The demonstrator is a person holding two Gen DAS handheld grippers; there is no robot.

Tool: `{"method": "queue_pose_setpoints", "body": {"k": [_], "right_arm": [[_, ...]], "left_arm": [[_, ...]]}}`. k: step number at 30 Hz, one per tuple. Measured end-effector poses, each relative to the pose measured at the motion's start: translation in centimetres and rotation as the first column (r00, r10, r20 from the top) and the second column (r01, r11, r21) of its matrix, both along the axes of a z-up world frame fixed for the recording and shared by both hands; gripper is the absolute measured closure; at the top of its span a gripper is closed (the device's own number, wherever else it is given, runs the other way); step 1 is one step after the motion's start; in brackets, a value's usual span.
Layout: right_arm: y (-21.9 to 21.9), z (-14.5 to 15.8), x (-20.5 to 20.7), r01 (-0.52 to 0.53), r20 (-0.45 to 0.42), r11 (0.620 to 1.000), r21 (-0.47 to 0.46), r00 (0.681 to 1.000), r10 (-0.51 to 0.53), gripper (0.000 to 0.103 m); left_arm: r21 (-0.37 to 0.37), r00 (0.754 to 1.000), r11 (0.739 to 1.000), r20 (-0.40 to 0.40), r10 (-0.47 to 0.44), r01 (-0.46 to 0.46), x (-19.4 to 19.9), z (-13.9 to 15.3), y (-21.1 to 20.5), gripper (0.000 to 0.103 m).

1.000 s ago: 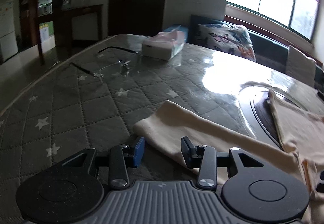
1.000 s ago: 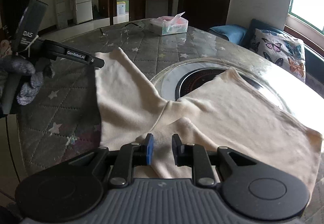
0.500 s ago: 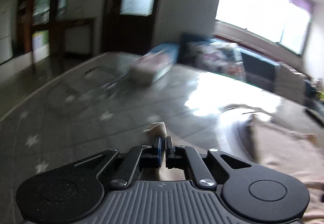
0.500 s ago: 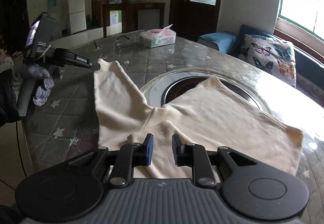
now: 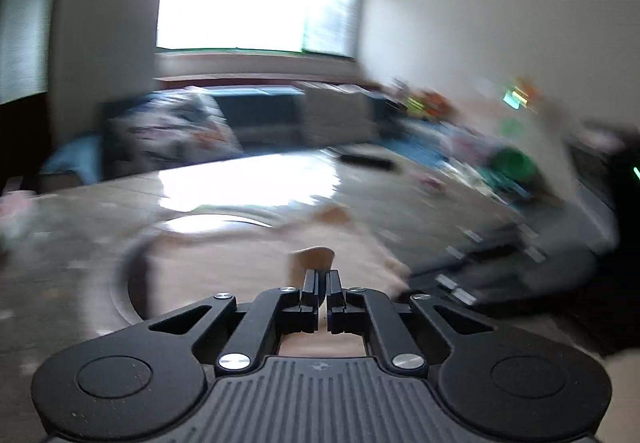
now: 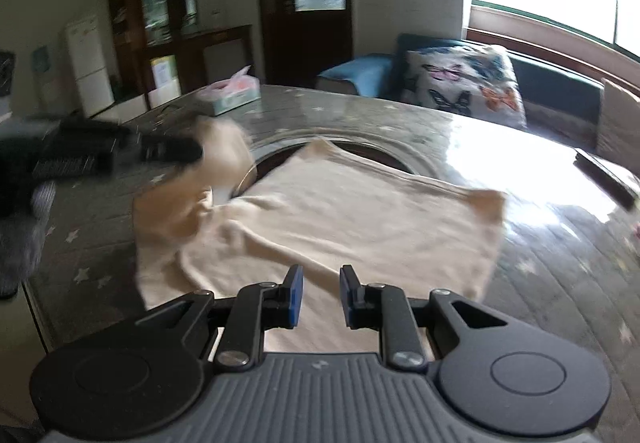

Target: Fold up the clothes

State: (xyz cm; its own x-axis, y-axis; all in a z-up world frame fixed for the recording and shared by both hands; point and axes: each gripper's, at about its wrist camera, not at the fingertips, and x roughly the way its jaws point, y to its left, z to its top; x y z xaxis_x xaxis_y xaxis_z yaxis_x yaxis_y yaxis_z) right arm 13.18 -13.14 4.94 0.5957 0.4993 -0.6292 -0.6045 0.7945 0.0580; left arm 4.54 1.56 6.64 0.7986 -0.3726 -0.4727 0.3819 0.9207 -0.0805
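A cream shirt (image 6: 352,219) lies spread on the round table, partly over the dark inset hob ring (image 6: 384,155). My left gripper (image 5: 322,279) is shut on the end of the shirt's sleeve (image 5: 314,259) and holds it lifted above the body of the shirt; it shows blurred in the right wrist view (image 6: 176,151) with the sleeve (image 6: 222,147) hanging from it. My right gripper (image 6: 320,293) is open and empty, just above the shirt's near edge.
A pink tissue box (image 6: 234,95) stands at the far side of the table (image 6: 560,243), which has a grey star-quilted cover. A sofa with a butterfly cushion (image 6: 464,83) is behind. A dark flat object (image 6: 604,173) lies at the table's right edge.
My left gripper closed on the sleeve end, lifted it and swung it right over the shirt's body. My right gripper stayed open near the shirt's near edge.
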Motion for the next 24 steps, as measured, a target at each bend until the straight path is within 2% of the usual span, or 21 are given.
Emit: {"method": "queue_pose_setpoints", "body": {"k": [3,5,8,10,12,14,18,20,24], "right_arm": [[-1.5,-0.5,0.3,0.038,-0.024,0.999,0.013,0.999,-0.038,0.084],[-2.1,-1.0,0.5,0.057,-0.046,0.998,0.025,0.997,-0.056,0.084],[-2.7,-1.6,0.6,0.071,-0.089,0.996,0.063,0.994,-0.065,0.084],[-2.8,-1.9,0.7,0.067,-0.109,0.994,0.084,0.992,-0.057,0.084],[-2.5,-2.3,0.8,0.058,-0.134,0.993,0.099,0.990,-0.045,0.084],[-2.0,-2.6,0.9,0.049,-0.147,0.994,0.100,0.989,-0.034,0.084],[-0.4,-3.5,0.8,0.031,-0.185,0.996,0.088,0.983,-0.014,0.083],[0.0,-3.9,0.7,0.037,-0.201,0.996,0.076,0.979,-0.021,0.079],[0.1,-4.6,0.6,0.064,-0.233,0.995,0.076,0.971,-0.044,0.076]], "left_arm": [[0.081,0.996,0.994,-0.042,-0.075,0.079,0.2,-1.7,-3.4,0.097],[0.099,0.989,0.986,-0.078,-0.124,0.132,-0.1,-2.3,-4.6,0.095],[0.133,0.986,0.978,-0.064,-0.153,0.161,-1.0,-2.1,-4.5,0.094],[0.144,0.989,0.978,-0.042,-0.144,0.148,-1.6,-1.6,-3.4,0.087],[0.162,0.995,0.982,-0.016,-0.093,0.095,-2.0,-1.0,-1.7,0.072],[0.174,1.000,0.984,0.005,-0.028,0.027,-2.6,-0.7,0.5,0.062],[0.203,0.994,0.973,-0.005,0.111,-0.108,-3.2,-1.0,4.6,0.053],[0.223,0.985,0.961,-0.031,0.172,-0.161,-3.7,-1.6,6.5,0.050],[0.237,0.971,0.953,-0.097,0.219,-0.191,-4.6,-3.5,8.4,0.047]]}}
